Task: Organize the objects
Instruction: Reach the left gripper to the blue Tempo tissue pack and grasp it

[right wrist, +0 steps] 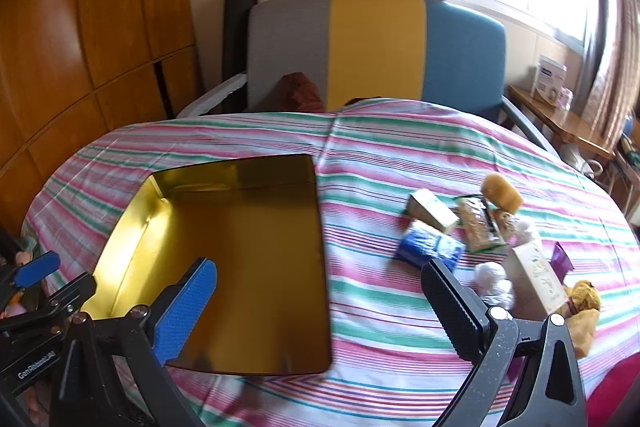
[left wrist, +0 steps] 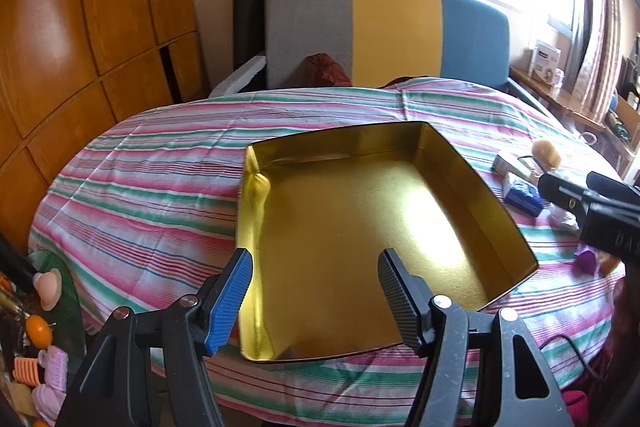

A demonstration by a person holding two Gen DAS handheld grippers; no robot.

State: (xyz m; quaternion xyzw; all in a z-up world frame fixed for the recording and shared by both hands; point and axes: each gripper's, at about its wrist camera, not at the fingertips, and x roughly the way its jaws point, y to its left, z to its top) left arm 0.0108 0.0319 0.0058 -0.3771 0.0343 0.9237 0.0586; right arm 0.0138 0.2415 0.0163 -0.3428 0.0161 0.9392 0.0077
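An empty gold tin box [left wrist: 360, 227] lies open on the striped tablecloth; it also shows in the right wrist view [right wrist: 240, 259]. My left gripper [left wrist: 316, 291] is open and empty above the box's near edge. My right gripper [right wrist: 320, 303] is open and empty between the box and a heap of small packets. The heap holds a blue packet [right wrist: 428, 247], a green-white carton [right wrist: 432, 209], a clear snack bag [right wrist: 478, 225], a white box [right wrist: 538, 275], a white ball [right wrist: 494, 281] and yellow buns [right wrist: 502, 193].
The round table [right wrist: 380, 155] has a grey, yellow and blue chair [right wrist: 376, 51] behind it. A wooden wardrobe [left wrist: 80, 47] stands left. Small toys [left wrist: 44, 347] lie low at the left. A side table [right wrist: 568, 123] with a white box stands right by the window.
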